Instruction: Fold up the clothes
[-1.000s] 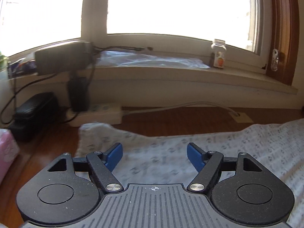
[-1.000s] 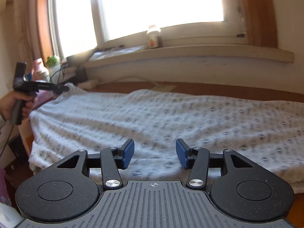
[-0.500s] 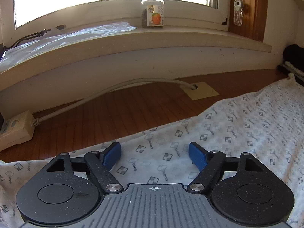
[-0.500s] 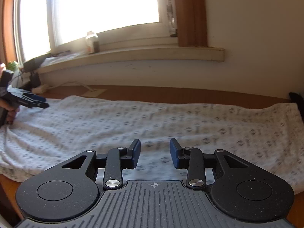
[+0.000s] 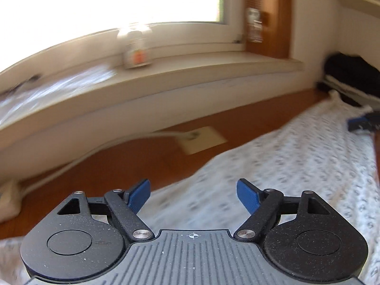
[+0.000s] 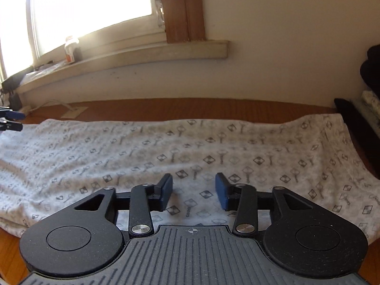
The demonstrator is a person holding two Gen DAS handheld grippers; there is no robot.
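A white garment with a grey diamond print (image 6: 190,142) lies spread long and flat on a brown wooden table (image 6: 166,109). My right gripper (image 6: 194,178) hovers over the garment's near right part. Its jaws are opening, and nothing is between the blue pads. My left gripper (image 5: 193,185) stands wide open and empty over the garment (image 5: 296,166), near its far edge. Each gripper shows small in the other's view: the left gripper (image 6: 11,120) at the far left, the right gripper (image 5: 361,123) at the far right.
A window sill runs along the wall behind the table, with a small bottle (image 5: 135,49) and a plastic sheet (image 5: 59,87) on it. A cable plate (image 5: 201,142) and white cable lie on the bare wood. Dark folded items (image 6: 370,71) are stacked at the table's right end.
Both views have swung rightwards along the garment. The left gripper has left the garment's left corner and moved right along its far edge. The right jaws narrowed, then widened again.
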